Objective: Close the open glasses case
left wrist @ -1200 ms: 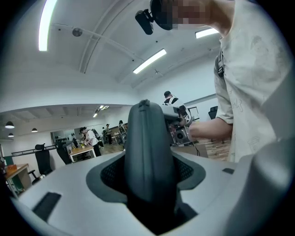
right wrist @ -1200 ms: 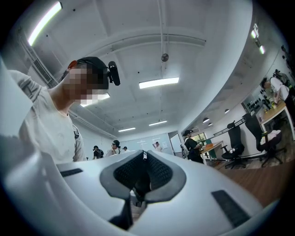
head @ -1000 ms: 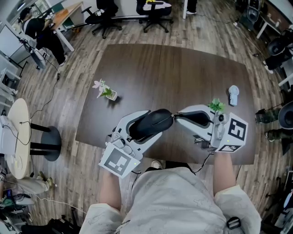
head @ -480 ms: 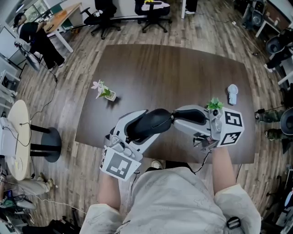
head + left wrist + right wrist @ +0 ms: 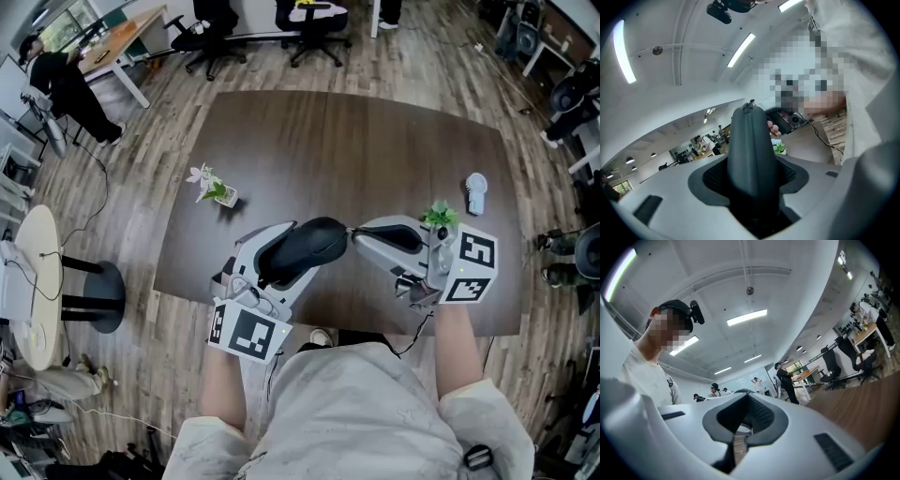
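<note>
The black glasses case [image 5: 314,246] hangs in the air over the near edge of the dark table [image 5: 356,141], and my left gripper [image 5: 298,255] is shut on it across its width. In the left gripper view the case [image 5: 750,150] rises between the pads as a rounded dark shell that looks closed, with a small tab at its top. My right gripper [image 5: 359,234] sits at the case's right end. Its jaws have just been closing and now stand shut with nothing between them [image 5: 740,427]. I cannot tell whether its tips touch the case.
A small pot with a white flower [image 5: 216,187] stands left of the table's middle. A green plant [image 5: 441,216] and a white and blue object [image 5: 477,193] sit at the right. Office chairs [image 5: 314,23] stand beyond the far edge, and a round white table [image 5: 33,281] stands at the left.
The left gripper has rolled a little with the case, which now lies slightly higher and further left. The right gripper has rolled too; its marker cube has turned.
</note>
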A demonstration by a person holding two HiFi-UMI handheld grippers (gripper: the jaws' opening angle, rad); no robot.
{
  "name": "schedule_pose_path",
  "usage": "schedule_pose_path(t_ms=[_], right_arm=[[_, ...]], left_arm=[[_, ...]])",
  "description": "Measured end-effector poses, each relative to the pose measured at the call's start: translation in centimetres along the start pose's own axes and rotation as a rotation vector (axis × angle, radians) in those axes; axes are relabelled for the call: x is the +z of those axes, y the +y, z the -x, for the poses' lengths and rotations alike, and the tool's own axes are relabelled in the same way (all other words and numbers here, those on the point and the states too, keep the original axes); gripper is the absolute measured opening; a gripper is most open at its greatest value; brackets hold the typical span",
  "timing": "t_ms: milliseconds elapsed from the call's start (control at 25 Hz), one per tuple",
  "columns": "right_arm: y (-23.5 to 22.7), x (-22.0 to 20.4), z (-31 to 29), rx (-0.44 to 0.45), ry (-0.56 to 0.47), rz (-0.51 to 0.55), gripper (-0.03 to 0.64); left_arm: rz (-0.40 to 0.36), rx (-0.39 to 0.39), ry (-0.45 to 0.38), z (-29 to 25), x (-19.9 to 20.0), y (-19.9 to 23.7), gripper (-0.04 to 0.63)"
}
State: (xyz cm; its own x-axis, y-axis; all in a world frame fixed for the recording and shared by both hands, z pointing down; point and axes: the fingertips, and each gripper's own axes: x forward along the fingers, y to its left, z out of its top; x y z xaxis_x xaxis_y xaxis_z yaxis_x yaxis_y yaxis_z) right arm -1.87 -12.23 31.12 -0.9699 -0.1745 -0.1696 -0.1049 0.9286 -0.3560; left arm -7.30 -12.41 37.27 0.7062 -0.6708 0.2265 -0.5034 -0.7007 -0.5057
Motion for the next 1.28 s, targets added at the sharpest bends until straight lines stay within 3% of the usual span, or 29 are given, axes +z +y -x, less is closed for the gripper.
schedule_pose_path(t_ms=[200,600,1280], right_arm=[[-0.1,0.0,-0.3,-0.002,-0.009,-0.015,0.009],[-0.6,-1.2,-0.9,-0.101,0.083,0.114,0.002],[-0.3,-4.3,-2.6,-0.232,0.379,0.414,0.002]], left_arm=[[-0.001,0.001,0.013,0.0,-0.3,-0.2,0.264],[0.076,-0.069,0.117,-0.7,-2.8,-1.3,0.264],[0.036,-0.104,0.333,-2.6,-6.1,-2.4,0.262]])
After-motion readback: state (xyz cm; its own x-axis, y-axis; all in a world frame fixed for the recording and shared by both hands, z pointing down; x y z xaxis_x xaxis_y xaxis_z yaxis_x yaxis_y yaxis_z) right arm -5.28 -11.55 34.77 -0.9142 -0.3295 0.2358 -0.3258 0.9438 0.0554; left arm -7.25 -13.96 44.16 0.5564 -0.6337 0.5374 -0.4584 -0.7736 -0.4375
